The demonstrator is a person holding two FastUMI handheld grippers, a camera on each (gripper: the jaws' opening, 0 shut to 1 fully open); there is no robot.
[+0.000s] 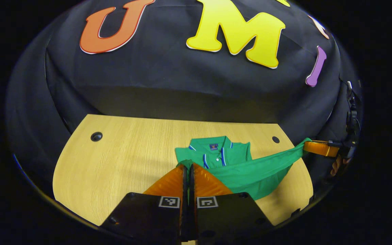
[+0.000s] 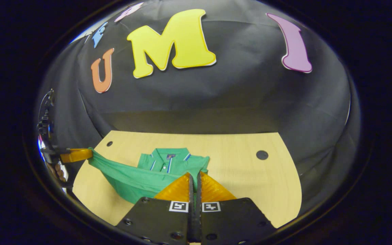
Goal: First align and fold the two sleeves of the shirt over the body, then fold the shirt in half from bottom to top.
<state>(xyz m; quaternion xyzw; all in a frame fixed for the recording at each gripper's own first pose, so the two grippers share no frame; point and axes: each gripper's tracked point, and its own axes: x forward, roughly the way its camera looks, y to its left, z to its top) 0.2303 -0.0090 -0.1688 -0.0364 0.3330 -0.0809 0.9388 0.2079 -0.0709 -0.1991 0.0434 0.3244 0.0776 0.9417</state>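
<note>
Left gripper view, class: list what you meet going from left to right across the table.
Dark hole → left gripper, shut on the green shirt's hem → collar → small hole → right gripper, holding the other corner.

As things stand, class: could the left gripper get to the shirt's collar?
Probably not yet: the left gripper is shut on the shirt's lifted hem. The collar lies open ahead on the table, so nothing blocks it once the gripper lets go.

Light wooden table (image 1: 124,163), two round dark holes (image 1: 96,136) near far corners.
</note>
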